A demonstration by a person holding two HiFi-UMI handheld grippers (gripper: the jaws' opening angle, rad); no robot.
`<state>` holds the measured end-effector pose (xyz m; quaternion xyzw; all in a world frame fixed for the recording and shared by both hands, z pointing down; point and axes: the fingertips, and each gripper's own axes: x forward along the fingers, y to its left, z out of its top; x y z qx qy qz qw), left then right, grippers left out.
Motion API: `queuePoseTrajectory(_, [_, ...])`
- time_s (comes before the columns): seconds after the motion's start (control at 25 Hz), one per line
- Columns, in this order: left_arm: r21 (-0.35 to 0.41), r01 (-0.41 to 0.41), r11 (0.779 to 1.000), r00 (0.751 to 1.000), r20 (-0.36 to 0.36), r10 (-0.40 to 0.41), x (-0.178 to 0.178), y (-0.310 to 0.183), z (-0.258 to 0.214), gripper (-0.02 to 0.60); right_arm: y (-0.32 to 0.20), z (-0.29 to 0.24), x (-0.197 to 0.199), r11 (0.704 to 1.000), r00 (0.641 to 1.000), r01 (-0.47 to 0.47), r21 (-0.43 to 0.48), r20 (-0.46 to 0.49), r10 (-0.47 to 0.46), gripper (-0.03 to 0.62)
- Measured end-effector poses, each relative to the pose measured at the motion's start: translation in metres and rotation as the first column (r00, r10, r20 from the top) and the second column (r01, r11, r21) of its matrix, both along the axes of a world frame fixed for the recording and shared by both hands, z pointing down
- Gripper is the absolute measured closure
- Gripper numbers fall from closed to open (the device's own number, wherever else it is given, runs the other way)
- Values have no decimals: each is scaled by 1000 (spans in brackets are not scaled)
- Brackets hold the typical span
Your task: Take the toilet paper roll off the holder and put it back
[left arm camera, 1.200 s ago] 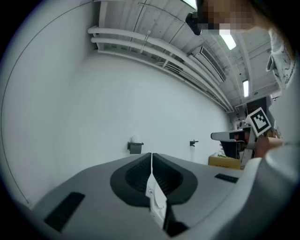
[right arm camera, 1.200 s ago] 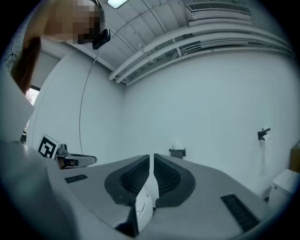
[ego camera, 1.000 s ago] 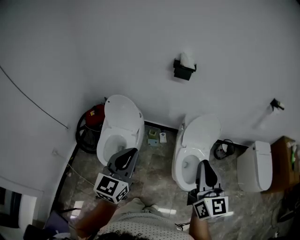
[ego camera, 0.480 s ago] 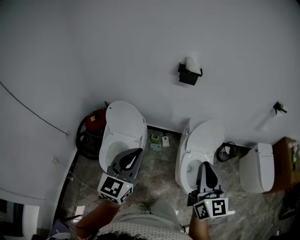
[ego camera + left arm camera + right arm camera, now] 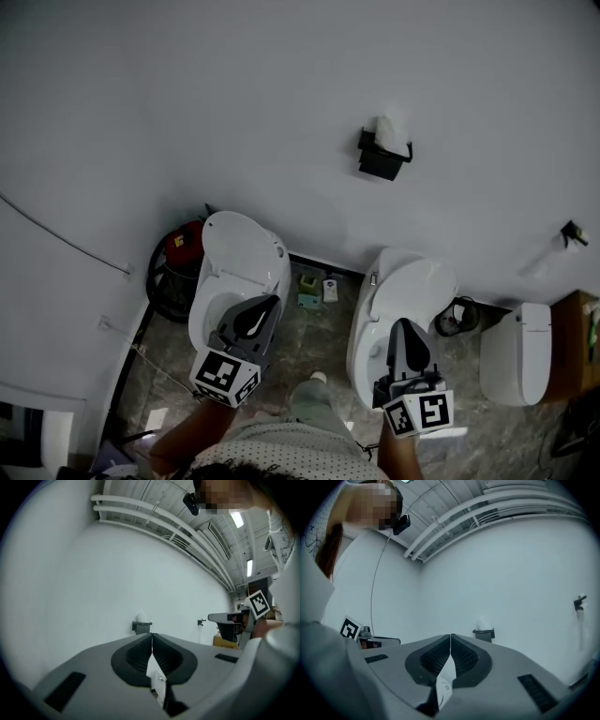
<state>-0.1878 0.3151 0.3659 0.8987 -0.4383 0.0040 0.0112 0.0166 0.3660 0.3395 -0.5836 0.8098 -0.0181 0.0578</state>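
Observation:
A white toilet paper roll (image 5: 392, 131) sits in a black holder (image 5: 382, 159) on the white wall, well ahead of both grippers. My left gripper (image 5: 272, 302) is shut and empty, held level above the left toilet (image 5: 234, 258). Over the right toilet (image 5: 408, 281), my right gripper (image 5: 401, 324) is also shut with nothing in it. In the left gripper view the roll (image 5: 142, 617) and holder (image 5: 142, 627) show small just above the closed jaws (image 5: 152, 635). In the right gripper view the holder (image 5: 484, 633) stands a little right of the closed jaws (image 5: 450, 636).
A third white toilet (image 5: 514, 352) and a wooden cabinet (image 5: 574, 342) stand at the right. A red device with a black hose (image 5: 178, 258) sits left of the left toilet. Small items (image 5: 317, 286) lie on the floor between the toilets. A wall hook (image 5: 573, 233) is far right.
Both grippers have moved forward toward the wall, still shut. The toilets now lie closer under them, and the person's foot has come into view on the floor.

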Motion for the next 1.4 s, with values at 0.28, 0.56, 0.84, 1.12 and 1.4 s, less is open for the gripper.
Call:
queuePoseTrajectory(0.28, [73,29,997,1000,6,-30,60,-85,-32,577,-92,-32,55,995,997,67,72,-36,-65,580])
queuePoseTrajectory(0.56, [76,54,996,998,13,-55,99,-148,-38,577,-157,-32,90,994,996,84,65,-22,-82,582])
queuePoseTrajectory(0.84, [36,48,998,999,21,-49,115,-217,-22,577,-224,-22,102,997,998,64,50,-25,-63,582])
queuePoseTrajectory(1.12, [57,3,998,1000,10,-4,123,-317,-24,577,-312,-20,113,999,1000,-4,43,-26,5,582])
queuePoseTrajectory(1.4, [84,-52,995,999,11,51,121,-422,-37,577,-408,-37,106,995,998,-56,83,-30,58,582])
